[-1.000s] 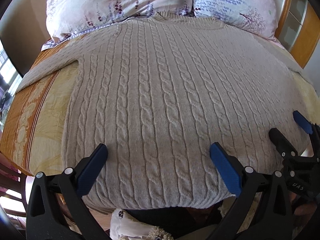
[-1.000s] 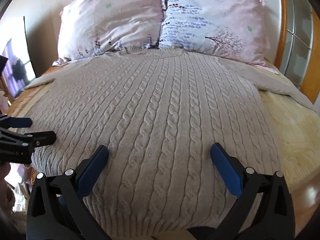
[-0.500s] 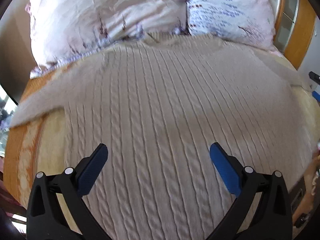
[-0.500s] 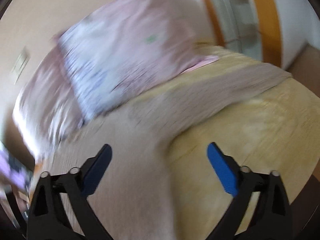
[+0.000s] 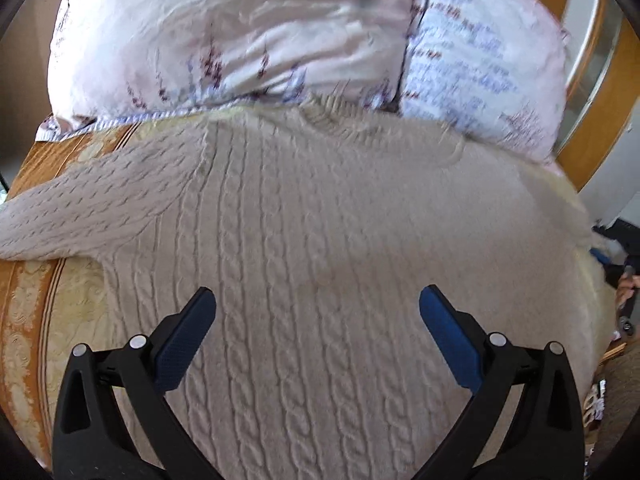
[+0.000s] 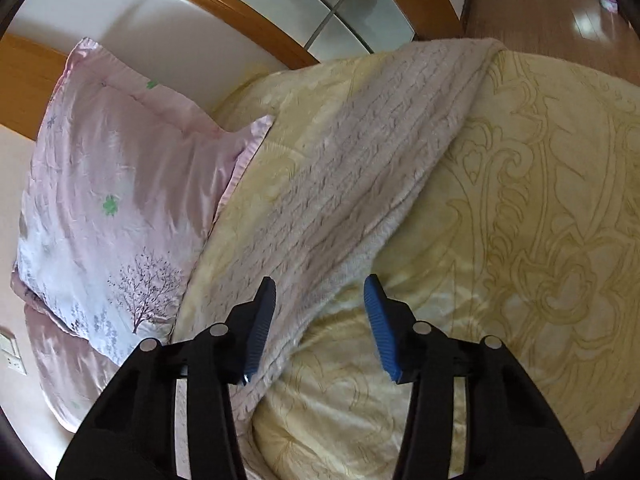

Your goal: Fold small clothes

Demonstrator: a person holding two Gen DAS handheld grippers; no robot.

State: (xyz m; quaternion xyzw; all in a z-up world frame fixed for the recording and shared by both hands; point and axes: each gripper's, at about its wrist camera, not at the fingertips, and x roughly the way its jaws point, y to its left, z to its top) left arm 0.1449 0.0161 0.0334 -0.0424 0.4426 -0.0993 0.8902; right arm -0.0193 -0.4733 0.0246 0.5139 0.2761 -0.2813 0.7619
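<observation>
I was in a bedroom at home: a bed [image 6: 540, 208] with a cream, scroll-patterned cover, two floral pillows [image 5: 248, 36] propped at its head, a curved wooden headboard [image 6: 248, 28] behind them, a wall socket [image 6: 12, 354] beside it, and wooden flooring [image 6: 532, 4] past the bed's edge.

Chunky cable-knit wool sweater [image 5: 320, 240], matt; pillows [image 5: 240, 40] glossy satin; bedspread [image 6: 540, 220] soft, faintly shiny cloth.
</observation>
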